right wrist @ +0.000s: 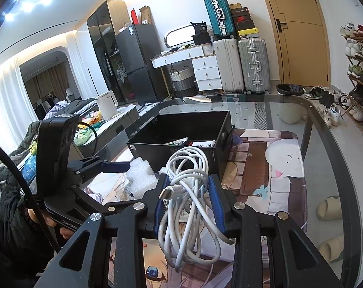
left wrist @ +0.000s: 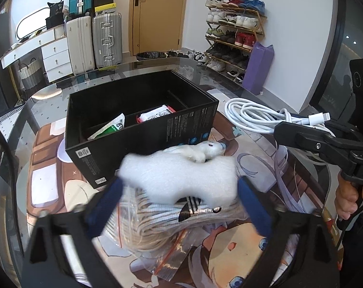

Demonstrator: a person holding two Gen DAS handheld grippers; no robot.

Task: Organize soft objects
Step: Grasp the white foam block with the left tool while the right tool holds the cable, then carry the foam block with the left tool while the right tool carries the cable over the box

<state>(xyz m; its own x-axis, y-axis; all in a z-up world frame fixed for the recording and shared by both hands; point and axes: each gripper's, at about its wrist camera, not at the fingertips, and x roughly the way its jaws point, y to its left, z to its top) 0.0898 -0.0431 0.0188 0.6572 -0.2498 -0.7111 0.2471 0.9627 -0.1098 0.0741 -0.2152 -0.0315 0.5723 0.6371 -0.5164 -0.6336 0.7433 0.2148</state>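
Box (left wrist: 143,129) ahead — packets inside | plush (left wrist: 200,152) between box, foam (left wrist: 179,180)

We see the white foam block (left wrist: 179,180) all blurry, and it hides part of the striped sock in the clear bag (left wrist: 172,218).

Left wrist cam sits low and close, facing the door wall; right wrist cam looks toward the fridge corner. Both share the black box (left wrist: 143,122) (right wrist: 181,134).
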